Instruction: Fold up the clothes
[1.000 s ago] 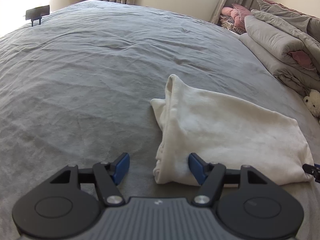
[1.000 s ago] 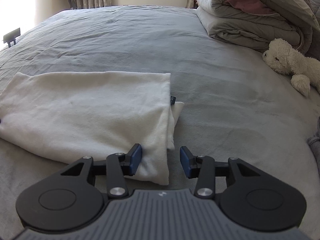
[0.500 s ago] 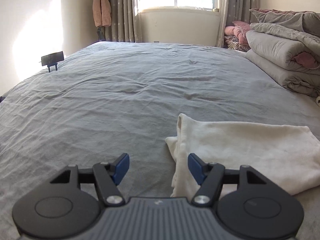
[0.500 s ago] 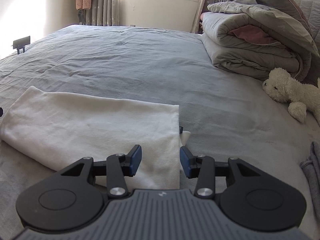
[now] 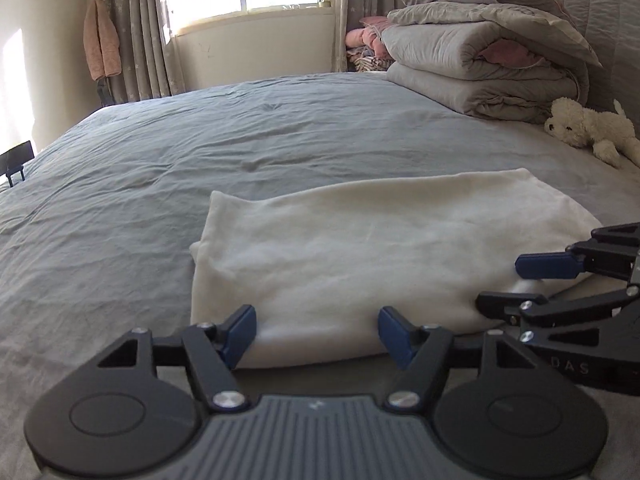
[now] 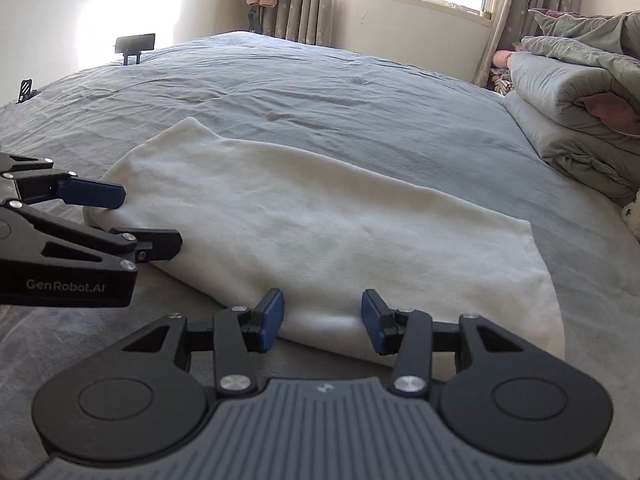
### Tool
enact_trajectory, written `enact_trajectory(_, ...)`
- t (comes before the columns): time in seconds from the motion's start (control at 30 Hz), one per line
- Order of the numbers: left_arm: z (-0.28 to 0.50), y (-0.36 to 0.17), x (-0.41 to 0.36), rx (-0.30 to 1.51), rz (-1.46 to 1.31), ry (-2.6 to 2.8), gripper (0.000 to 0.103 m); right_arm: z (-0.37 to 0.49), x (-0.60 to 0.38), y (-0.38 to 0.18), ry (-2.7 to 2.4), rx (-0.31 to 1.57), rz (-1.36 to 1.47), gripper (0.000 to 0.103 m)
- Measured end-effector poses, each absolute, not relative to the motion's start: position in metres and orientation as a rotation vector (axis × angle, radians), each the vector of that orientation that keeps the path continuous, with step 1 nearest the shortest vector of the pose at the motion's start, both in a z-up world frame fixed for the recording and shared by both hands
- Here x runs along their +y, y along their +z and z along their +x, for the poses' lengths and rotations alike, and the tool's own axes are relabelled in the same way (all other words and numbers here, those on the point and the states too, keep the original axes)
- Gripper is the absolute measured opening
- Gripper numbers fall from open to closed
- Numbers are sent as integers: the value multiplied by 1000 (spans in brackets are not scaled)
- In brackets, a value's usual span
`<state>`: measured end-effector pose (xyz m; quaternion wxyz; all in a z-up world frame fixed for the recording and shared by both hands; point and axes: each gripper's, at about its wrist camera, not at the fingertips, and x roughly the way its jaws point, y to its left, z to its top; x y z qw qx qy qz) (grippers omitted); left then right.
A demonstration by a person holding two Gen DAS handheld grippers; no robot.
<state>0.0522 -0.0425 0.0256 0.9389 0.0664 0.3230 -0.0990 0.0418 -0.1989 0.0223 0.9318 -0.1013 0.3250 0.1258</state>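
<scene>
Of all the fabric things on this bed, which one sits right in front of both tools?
The folded white cloth, lying flat with its near edge between both tools' opening jaws. The rolled grey quilts and the plush dog sit far back by the headboard.

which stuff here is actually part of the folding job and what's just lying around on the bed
Part of the job:
- white garment, folded flat on the bed
- left gripper, jaws opening at its near edge
- right gripper, jaws opening at its near edge

Just lying about:
- folded grey quilts
- plush toy
- hanging pink garment

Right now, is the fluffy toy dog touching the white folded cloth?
Apart. The left wrist view shows bare grey bedsheet between the toy dog and the white cloth.
</scene>
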Motion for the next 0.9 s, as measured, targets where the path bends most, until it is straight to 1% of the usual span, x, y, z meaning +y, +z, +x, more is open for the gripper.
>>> enact_trajectory(0.17, 46, 25, -45, 645, 150, -201, 71, 41, -201, 24, 249, 661, -172, 49)
enact_trajectory(0.37, 46, 25, -47, 643, 156, -207, 75, 37, -188, 19, 267, 652, -209, 51)
enact_trajectory(0.8, 49, 29, -44, 650, 126, -214, 75, 35, -184, 21, 283, 644, -223, 51)
enact_trajectory(0.9, 49, 29, -43, 652, 141, -213, 75, 38, -188, 21, 279, 654, -225, 50)
